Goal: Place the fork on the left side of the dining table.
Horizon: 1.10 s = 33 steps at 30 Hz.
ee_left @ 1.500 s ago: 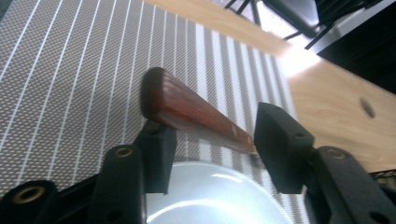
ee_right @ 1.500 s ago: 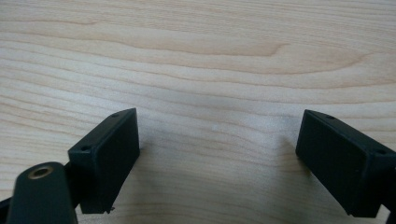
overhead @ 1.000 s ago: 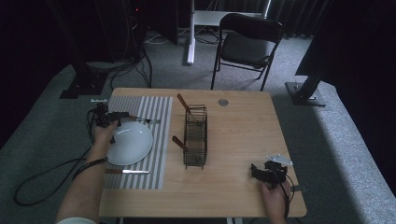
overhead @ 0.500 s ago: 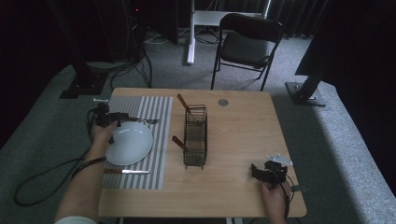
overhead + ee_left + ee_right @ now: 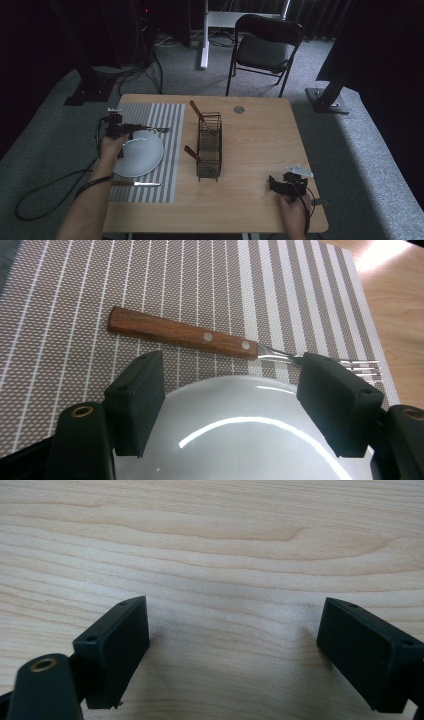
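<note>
The fork (image 5: 200, 336) lies flat on the striped placemat (image 5: 165, 280) just beyond the white plate (image 5: 240, 435), light and stiff by the look of it, its wooden handle the grippier place to pinch, not the slick metal neck. The left gripper (image 5: 230, 390) hangs over the plate's far rim, its jaws just opened wide with nothing held. The right gripper (image 5: 235, 650) rests open and empty over bare table (image 5: 225, 540).

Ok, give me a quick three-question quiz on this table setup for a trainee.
1. True or false: the fork lies on the striped placemat.
2. Which gripper is over the white plate: A) left gripper B) right gripper?
3. What lies on the placemat on the person's side of the plate?

Key: 1 true. 2 A. 3 the knife.
</note>
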### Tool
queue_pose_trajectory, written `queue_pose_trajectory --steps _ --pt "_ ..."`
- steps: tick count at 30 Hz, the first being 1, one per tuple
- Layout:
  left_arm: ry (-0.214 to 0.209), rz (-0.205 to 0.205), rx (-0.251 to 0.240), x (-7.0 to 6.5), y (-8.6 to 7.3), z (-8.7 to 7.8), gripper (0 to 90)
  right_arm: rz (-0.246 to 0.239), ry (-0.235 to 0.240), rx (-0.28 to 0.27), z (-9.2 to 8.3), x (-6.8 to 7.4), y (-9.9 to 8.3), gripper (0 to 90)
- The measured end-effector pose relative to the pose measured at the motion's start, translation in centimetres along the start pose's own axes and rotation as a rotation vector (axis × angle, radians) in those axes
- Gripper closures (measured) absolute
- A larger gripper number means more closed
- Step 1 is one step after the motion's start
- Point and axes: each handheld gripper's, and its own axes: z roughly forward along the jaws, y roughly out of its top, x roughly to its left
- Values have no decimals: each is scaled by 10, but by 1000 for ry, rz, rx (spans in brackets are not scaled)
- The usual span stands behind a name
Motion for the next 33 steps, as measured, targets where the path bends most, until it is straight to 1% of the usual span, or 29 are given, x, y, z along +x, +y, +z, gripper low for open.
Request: queue_pose_trajectory --steps 1,2,3,4,5,7,8,9,10,11,12,14,15,16,20,22,23,26,27,28,30,31,33 --pt "3 10 -5 -2 -1 -1 236 0 0 0 0 0 0 130" --pt "11 24 -8 -4 -2 -2 236 0 0 0 0 0 0 130" --pt "29 65 -23 -9 -4 -5 180 0 0 0 0 0 0 130" --pt "29 65 -23 -9 -4 -5 180 0 0 0 0 0 0 130" --pt "34 74 -30 -11 -5 -7 180 0 0 0 0 0 0 130" --pt "34 76 -42 -15 -6 -11 179 0 0 0 0 0 0 130" --pt "41 79 -45 -16 -7 -13 180 0 0 0 0 0 0 131" --pt "68 95 -61 -18 -8 -16 179 0 0 0 0 0 0 131" --pt "68 95 -61 -18 -8 -16 173 0 0 0 0 0 0 131" --pt "84 110 -69 -19 -9 -19 86 -1 0 0 0 0 0 130" --pt "77 116 -79 -20 -10 -21 86 -1 0 0 0 0 0 130" --pt "61 115 -73 -21 -11 -25 82 -1 0 0 0 0 0 131" --pt "61 112 -66 -21 -13 -29 82 0 0 0 0 0 0 131" --pt "61 112 -66 -21 -13 -29 82 0 0 0 0 0 0 131" --pt "48 90 -50 -22 -20 -36 82 0 0 0 0 0 0 131" --pt "56 102 -42 -22 -24 -38 81 0 0 0 0 0 0 131" --pt "41 115 -17 -22 -28 -38 0 0 0 0 0 0 0 130" --pt "38 114 -8 -21 -31 -39 0 0 0 0 0 0 0 130" --pt "52 119 5 -22 -35 -40 0 0 0 0 0 0 0 131" --pt "52 119 5 -22 -35 -40 0 0 0 0 0 0 0 131" --pt "45 119 5 -23 -39 -42 0 0 0 0 0 0 0 131" --pt "47 125 5 -24 -41 -43 0 0 0 0 0 0 0 131" --pt "35 133 7 -25 -45 -46 0 0 0 0 0 0 0 131"
